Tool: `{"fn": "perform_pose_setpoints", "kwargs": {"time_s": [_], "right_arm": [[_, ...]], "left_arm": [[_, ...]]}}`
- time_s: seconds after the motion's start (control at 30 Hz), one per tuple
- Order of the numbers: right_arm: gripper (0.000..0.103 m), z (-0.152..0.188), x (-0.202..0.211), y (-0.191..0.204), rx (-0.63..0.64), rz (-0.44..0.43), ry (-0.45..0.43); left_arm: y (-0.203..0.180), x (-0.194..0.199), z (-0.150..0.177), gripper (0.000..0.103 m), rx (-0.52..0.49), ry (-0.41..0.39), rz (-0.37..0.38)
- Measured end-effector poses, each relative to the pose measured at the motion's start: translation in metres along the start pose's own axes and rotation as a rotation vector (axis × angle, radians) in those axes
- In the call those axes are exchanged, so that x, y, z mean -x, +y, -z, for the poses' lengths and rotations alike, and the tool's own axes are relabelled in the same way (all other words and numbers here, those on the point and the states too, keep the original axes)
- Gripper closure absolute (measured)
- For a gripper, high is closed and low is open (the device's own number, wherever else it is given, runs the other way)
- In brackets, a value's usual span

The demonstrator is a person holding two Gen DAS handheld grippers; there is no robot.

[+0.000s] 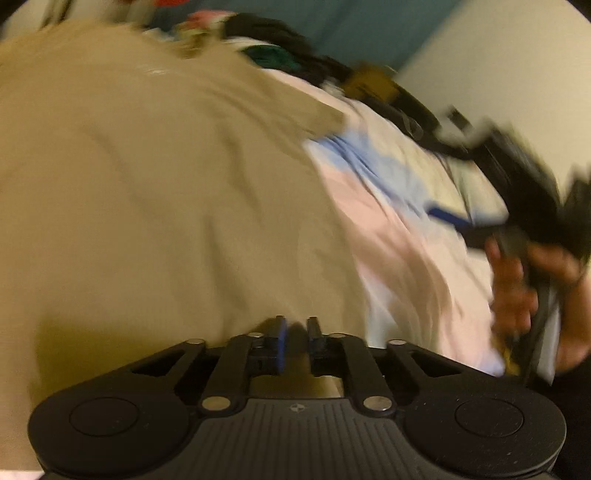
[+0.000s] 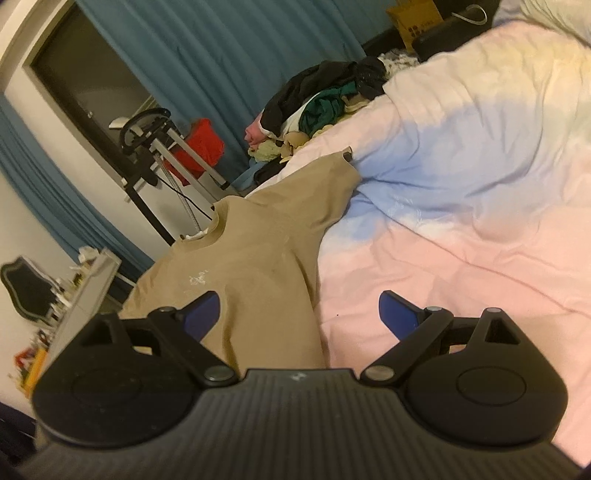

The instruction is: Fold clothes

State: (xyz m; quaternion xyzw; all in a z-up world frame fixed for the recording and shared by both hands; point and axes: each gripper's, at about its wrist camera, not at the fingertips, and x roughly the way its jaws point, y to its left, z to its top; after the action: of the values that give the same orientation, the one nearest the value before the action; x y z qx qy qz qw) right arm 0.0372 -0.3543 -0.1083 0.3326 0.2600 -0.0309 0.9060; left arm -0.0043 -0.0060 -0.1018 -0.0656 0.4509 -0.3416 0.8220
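Note:
A tan T-shirt point(image 2: 251, 266) lies spread on the pastel pink and blue duvet point(image 2: 461, 192), collar toward the bed's far edge, one sleeve point(image 2: 332, 177) stretched out. My right gripper point(image 2: 300, 314) hovers wide open over the shirt's right edge, one blue pad above the cloth and the other above the duvet. In the blurred left wrist view the tan shirt point(image 1: 155, 184) fills most of the picture. My left gripper point(image 1: 295, 332) is low over it with a narrow gap between its fingers and nothing pinched. A hand point(image 1: 517, 280) holds the other gripper at the right.
A pile of dark, green and pale clothes point(image 2: 332, 99) sits at the bed's far side. Blue curtains point(image 2: 221, 55), a metal-framed stand point(image 2: 155, 147) and a red item point(image 2: 201, 142) are behind. A cluttered shelf point(image 2: 85, 291) stands at the left, a yellow box point(image 2: 417, 18) at the top.

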Motion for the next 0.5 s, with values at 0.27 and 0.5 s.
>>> {"fn": "perform_pose_setpoints", "kwargs": {"time_s": [0.27,0.5], "right_arm": [[0.009,0.002,-0.003,0.008,0.054,0.027,0.009],[0.009,0.006,-0.005,0.009,0.071,0.035,0.027]], "left_arm": [[-0.068,-0.038,0.05,0.057,-0.418,0.051,-0.093],[-0.058,-0.033,0.045,0.099,-0.368,-0.025,-0.053]]}}
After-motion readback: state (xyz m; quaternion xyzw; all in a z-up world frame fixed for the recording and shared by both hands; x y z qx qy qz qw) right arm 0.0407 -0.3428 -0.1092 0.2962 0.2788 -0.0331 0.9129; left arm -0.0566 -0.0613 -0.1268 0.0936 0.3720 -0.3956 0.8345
